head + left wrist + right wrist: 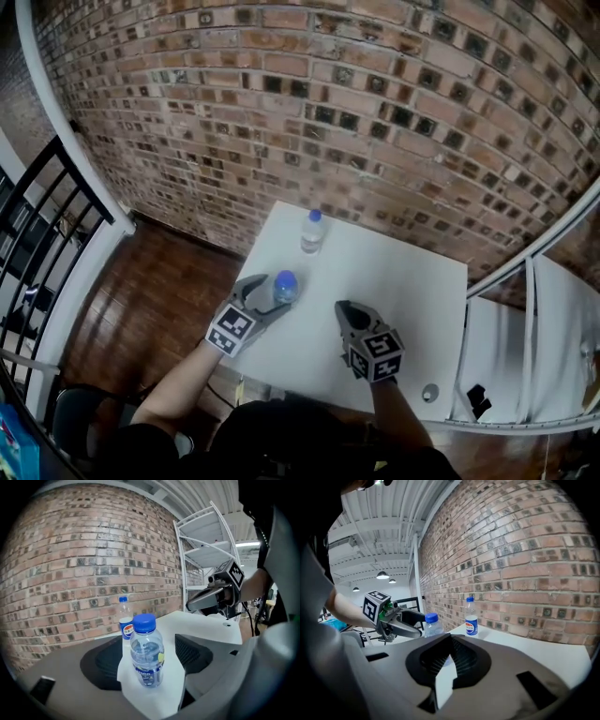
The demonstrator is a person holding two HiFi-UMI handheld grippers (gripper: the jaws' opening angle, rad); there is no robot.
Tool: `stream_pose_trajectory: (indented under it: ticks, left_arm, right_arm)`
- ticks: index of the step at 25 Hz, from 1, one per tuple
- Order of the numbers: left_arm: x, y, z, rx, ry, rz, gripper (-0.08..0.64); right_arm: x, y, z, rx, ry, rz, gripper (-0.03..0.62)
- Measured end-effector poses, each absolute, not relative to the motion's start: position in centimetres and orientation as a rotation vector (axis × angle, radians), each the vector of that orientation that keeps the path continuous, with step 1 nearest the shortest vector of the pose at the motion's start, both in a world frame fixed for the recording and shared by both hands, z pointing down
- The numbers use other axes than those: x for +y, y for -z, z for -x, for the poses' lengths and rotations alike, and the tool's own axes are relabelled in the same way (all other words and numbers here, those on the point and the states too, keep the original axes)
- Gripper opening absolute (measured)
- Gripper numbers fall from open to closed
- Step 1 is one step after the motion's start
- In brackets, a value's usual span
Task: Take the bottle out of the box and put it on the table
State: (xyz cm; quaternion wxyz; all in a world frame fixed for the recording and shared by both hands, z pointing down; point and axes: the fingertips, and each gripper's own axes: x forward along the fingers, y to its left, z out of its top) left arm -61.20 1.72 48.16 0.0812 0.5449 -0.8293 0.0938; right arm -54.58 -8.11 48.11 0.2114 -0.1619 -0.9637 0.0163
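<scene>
A small clear water bottle (284,287) (147,654) with a blue cap stands upright near the left edge of the white table (394,281). My left gripper (276,294) (148,660) is open around it, and table shows on both sides between the bottle and the pads. A second bottle (312,231) (124,619) (471,618), with a blue cap and a blue label, stands at the table's far edge by the brick wall. My right gripper (349,315) (450,640) hovers over the table's near middle, shut and empty. In the right gripper view the water bottle (432,625) shows past the jaws. No box is in view.
A white metal shelf rack (525,337) (211,550) stands right of the table. A black railing (47,225) and a white pipe run along the left over the wooden floor (150,300). A small round fitting (430,392) sits at the table's near right corner.
</scene>
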Motion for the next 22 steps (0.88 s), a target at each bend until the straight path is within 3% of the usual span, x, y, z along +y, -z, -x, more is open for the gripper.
stream_pose_trajectory:
  ticks: [5, 6, 11, 22]
  left_arm:
    - [3.5, -43.5, 57.5, -2.667, -0.19, -1.588, 0.181]
    - [3.5, -42.6, 56.7, -2.695, -0.177, -1.585, 0.175]
    - [2.3, -38.3, 52.2, -2.772, -0.041, -1.588, 0.018]
    - [2.8, -34.2, 43.3, -2.725, 0.135, -1.666, 0.005]
  right_arm:
    - [-9.1, -45.8, 50.2, -2.718, -0.028, 0.43, 0.005]
    - [-9.3, -45.1, 49.2, -2.731, -0.028, 0.42, 0.004]
    - [-11.5, -41.8, 43.7, -2.818, -0.035, 0.336, 0.003]
    - [-13.0, -38.1, 33.1, -2.941, -0.122, 0.164, 0.004]
